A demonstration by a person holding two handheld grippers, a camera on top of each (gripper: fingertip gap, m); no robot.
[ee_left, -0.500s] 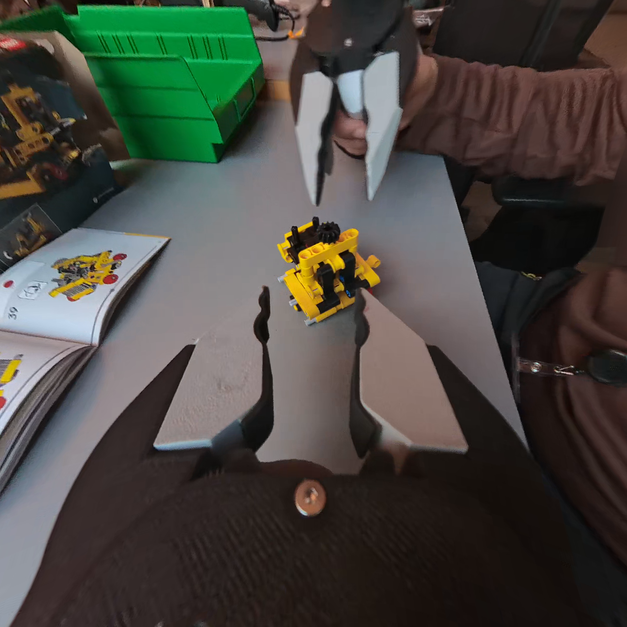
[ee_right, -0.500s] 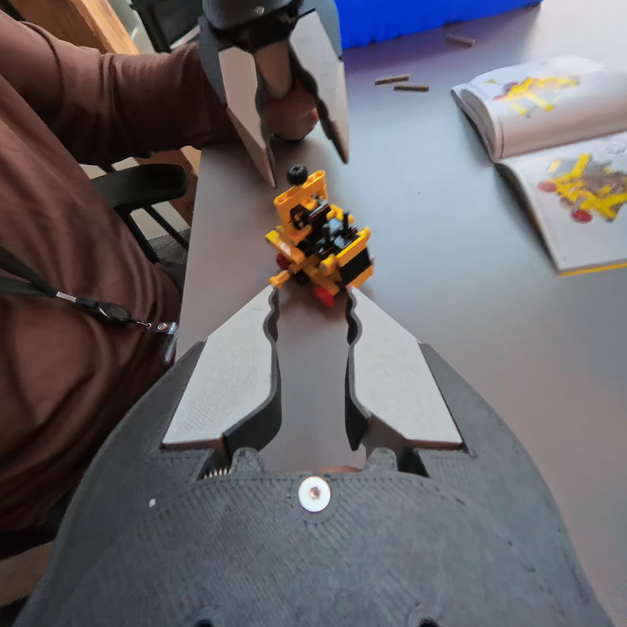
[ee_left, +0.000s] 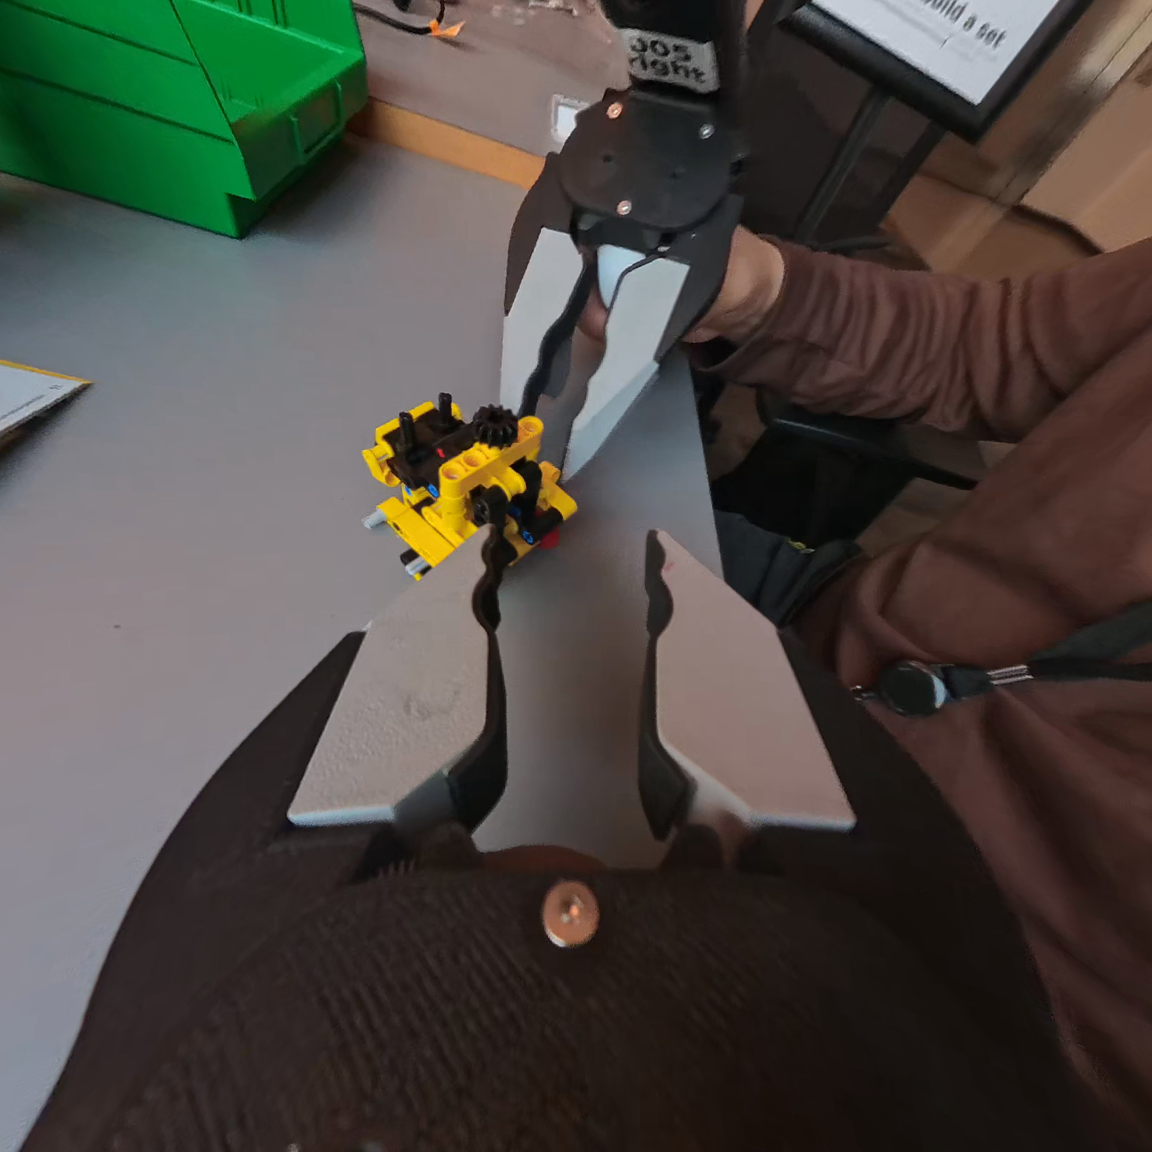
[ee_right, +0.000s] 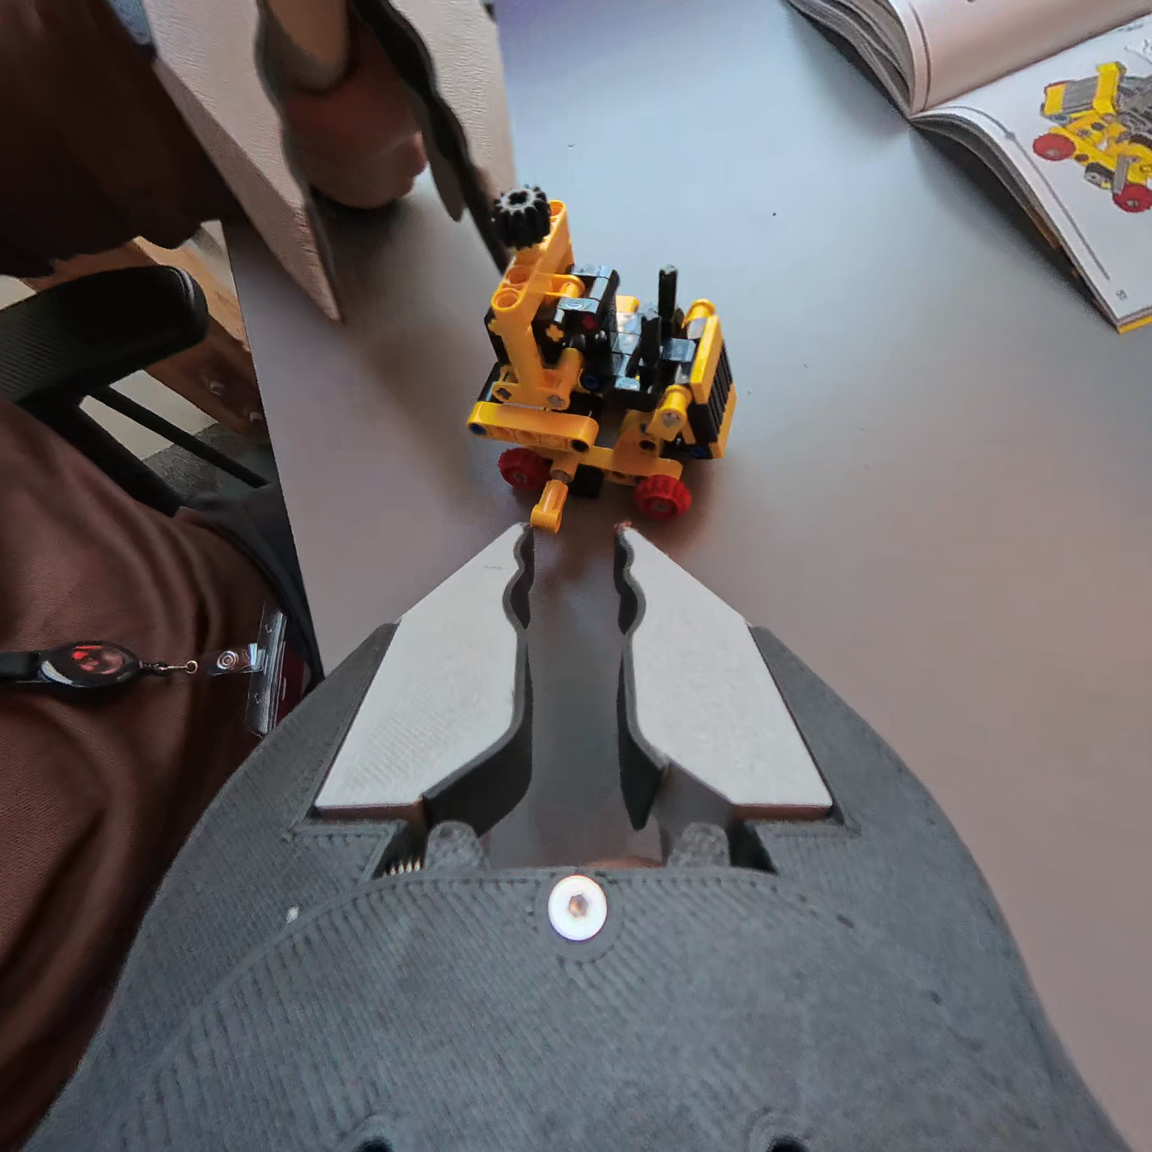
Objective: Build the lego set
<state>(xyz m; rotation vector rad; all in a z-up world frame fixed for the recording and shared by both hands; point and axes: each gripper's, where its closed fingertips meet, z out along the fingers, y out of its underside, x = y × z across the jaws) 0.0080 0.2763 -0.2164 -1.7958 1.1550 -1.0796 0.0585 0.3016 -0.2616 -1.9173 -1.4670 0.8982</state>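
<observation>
The lego vehicle stands on the table near the edge where the person sits. The left gripper and the right gripper face it from opposite sides, each just short of it. The instruction booklet lies open farther along the table, well apart, and the storage bin sits at the far end.

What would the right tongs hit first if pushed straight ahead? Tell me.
Probably the lego model: the open right tongs point at its near side, with its small yellow peg sticking out just beyond the tips. Depth is unclear, so contact looks close, not certain.
</observation>
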